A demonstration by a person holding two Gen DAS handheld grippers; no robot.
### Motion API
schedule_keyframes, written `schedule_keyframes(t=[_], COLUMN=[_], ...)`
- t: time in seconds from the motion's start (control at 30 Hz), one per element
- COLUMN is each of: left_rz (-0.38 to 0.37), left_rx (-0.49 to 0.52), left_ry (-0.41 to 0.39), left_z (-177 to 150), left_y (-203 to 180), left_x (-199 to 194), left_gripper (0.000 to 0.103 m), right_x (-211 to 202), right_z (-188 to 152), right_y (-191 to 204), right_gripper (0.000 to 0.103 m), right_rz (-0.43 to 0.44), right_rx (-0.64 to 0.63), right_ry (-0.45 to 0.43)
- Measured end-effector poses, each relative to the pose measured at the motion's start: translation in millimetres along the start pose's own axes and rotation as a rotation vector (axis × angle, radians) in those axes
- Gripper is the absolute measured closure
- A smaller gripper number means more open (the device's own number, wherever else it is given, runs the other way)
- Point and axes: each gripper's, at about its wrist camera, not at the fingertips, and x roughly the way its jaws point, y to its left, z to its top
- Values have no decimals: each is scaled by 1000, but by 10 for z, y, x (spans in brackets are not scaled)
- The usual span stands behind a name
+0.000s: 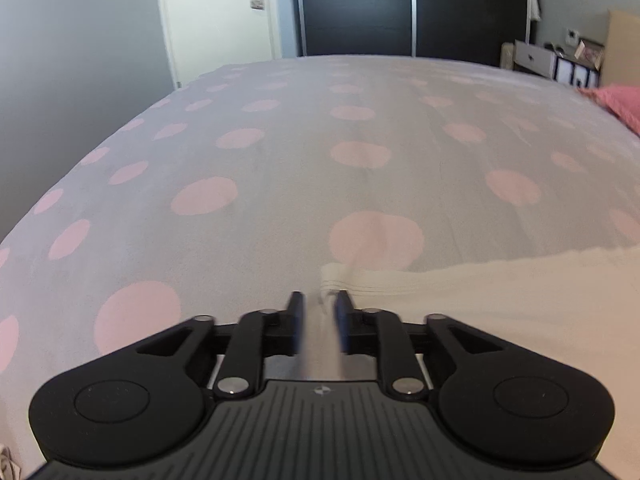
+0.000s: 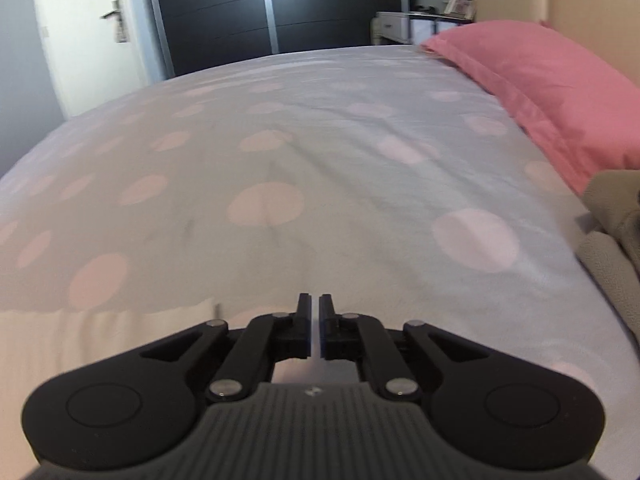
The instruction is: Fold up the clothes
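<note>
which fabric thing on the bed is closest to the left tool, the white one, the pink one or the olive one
The white ribbed garment: its stitched corner lies just ahead of the left tool. The pink pillow sits far off by the headboard, and the olive-grey knitted garment shows only in the right wrist view.

No legible text, label, brand or number on anything in either view.
</note>
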Motion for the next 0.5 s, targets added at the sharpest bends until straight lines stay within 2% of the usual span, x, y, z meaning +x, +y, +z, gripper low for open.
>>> schedule_keyframes(t=[0.03, 0.07, 0.13, 0.23, 0.27, 0.3, 0.33, 0.37, 0.4, 0.5], left_rz=[-3, -6, -14, -24, -26, -29, -43, -56, -41, -27], left_rx=[-16, -32, -57, -78, -88, -96, -83, -69, -39, 8], left_ry=[3, 6, 19, 36, 35, 36, 28, 19, -12, -80], left_z=[-2, -3, -11, -25, -26, -20, -11, -1, 12, 75], left_y=[36, 72, 109, 108, 106, 103, 87, 70, 21, -88], left_x=[2, 4, 25, 71, 78, 84, 68, 52, 4, -108], left_gripper=[74, 74, 74, 74, 74, 75, 94, 103, 103, 103], right_x=[-19, -37, -29, 98, 148, 176, 195, 168, 121, 109], right_z=[-13, -25, -34, -84, -111, -140, -171, -183, -188, -158], right_y=[19, 44, 137, 347, 413, 465, 512, 537, 552, 566], right_gripper=[72, 66, 64, 64, 66, 82, 99, 99, 99, 100], right_rz=[33, 65, 113, 118, 115, 98, 75, 52, 30, -7], right_rx=[5, 12, 5, -45, -62, -84, -107, -124, -138, -156], right_ry=[0, -2, -10, 26, 42, 49, 51, 25, -12, -36])
